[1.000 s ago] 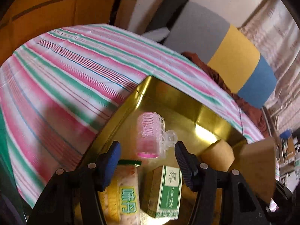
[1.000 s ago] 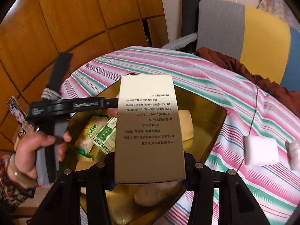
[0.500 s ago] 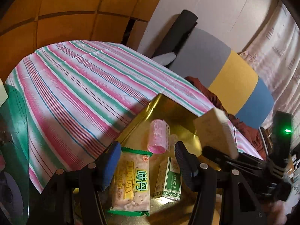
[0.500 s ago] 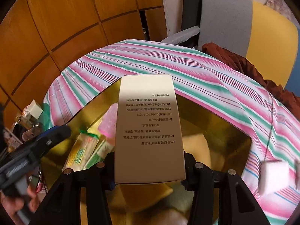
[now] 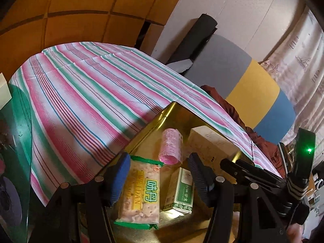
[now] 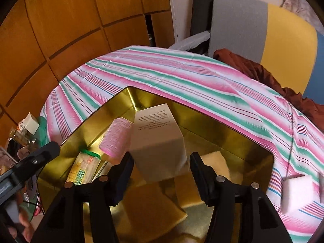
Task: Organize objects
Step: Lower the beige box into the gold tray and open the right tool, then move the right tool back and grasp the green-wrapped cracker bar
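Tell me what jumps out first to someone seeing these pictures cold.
The shiny gold metal tray on the pink, green and white striped tablecloth draws the eye first. Inside it, a pale beige cardboard box sits between the right gripper's open fingers, beside a pink ribbed hair roller. Under the open left gripper lie a yellow-green snack packet and a small green and white box.

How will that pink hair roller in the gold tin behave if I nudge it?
The pink hair roller is cylindrical and lies on its side, so it will probably roll. It looks hollow, thin plastic, likely very light. It rests against the beige box, which may block it.
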